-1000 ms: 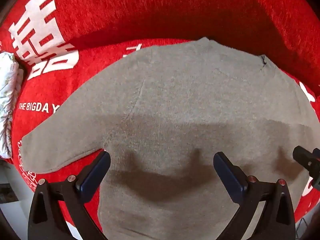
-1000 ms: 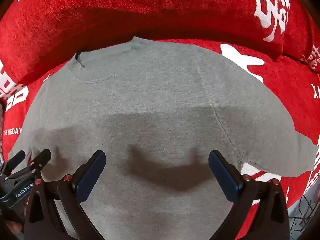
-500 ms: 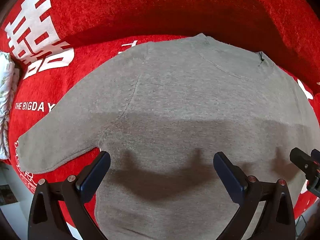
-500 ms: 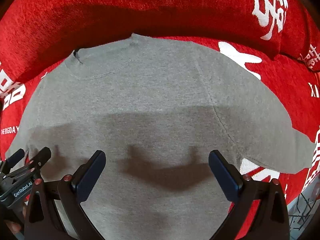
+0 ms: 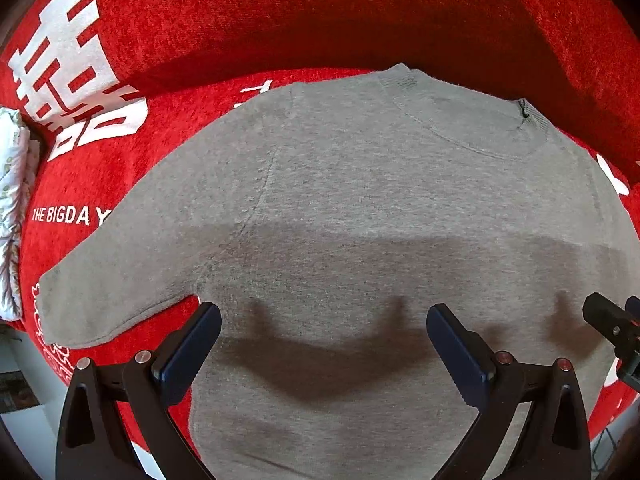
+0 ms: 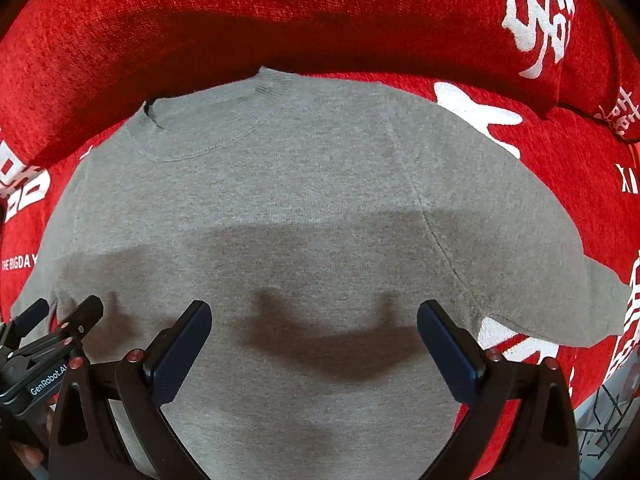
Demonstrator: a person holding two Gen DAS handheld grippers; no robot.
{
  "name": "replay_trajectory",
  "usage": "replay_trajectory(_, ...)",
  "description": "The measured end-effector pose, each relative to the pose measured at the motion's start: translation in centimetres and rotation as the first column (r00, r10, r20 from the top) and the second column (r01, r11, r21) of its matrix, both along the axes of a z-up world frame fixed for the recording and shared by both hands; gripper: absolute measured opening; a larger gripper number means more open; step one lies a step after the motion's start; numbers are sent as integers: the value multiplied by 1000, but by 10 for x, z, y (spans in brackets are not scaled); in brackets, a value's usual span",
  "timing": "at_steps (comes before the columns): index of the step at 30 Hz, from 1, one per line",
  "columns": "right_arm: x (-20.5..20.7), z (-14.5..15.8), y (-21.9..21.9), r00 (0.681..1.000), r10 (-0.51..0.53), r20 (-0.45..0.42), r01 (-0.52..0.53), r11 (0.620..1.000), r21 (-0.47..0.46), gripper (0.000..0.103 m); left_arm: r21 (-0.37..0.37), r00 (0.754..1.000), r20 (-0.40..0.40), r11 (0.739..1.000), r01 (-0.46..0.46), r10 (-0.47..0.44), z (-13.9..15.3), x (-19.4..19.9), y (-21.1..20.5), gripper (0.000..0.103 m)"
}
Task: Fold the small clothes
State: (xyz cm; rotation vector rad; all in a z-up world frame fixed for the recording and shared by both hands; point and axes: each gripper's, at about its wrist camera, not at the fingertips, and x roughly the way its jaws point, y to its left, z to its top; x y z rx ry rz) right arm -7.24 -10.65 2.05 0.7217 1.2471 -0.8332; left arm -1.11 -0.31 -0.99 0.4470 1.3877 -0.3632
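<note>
Knitwear is what I have under both cameras: a small grey knitted short-sleeved jumper (image 5: 360, 208) lies flat and face up on a red plush sofa cover with white lettering (image 5: 248, 12), its ribbed round neckline (image 5: 472, 120) at the far side against the cushion, its hem nearest me and running out of view below. My left tongs (image 5: 324, 344) hover over the lower left of the body, spread wide and holding nothing; my right tongs (image 6: 314, 342) hover over the lower right, equally spread and empty. Each pair shows at the edge of the other's view, so they sit close side by side.

My judgement is that no fold has begun, and the risks come from the cloth and the bed beneath it. The knit looks soft and stretchy: if I pinch only the top layer, the back stays down and the fold drags crooked. The plush cover may grip the wool, so a sliding move could bunch the left sleeve (image 5: 132, 280) or the right sleeve (image 6: 540, 272) instead of turning it cleanly. If I bite too deep I may catch the cover too and lift it. With the two tongs this near each other, a careless crossing could knock them together. At far left a pale patterned fabric (image 5: 12, 216) edges in; I cannot tell what it is.
</note>
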Motion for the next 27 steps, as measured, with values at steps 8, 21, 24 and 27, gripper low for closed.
replay_trajectory(8,8,3,-12,1000,-3,-6,4,1000,12,102,5,1000,0,1000,-2,2,-1,0,-4,103)
replay_trajectory(21,11,6,-25,999,39,-11,-39,999,13,102,5,1000,2,1000,1,-1,2,-2,-5,103)
replay_trajectory(24,11,6,-28,998,52,-20,-52,999,7,102,5,1000,2,1000,3,-3,2,-3,-4,103)
replay_trajectory(27,13,7,-31,998,63,-26,-63,998,-2,102,1,1000,4,1000,3,-3,3,-3,-3,103)
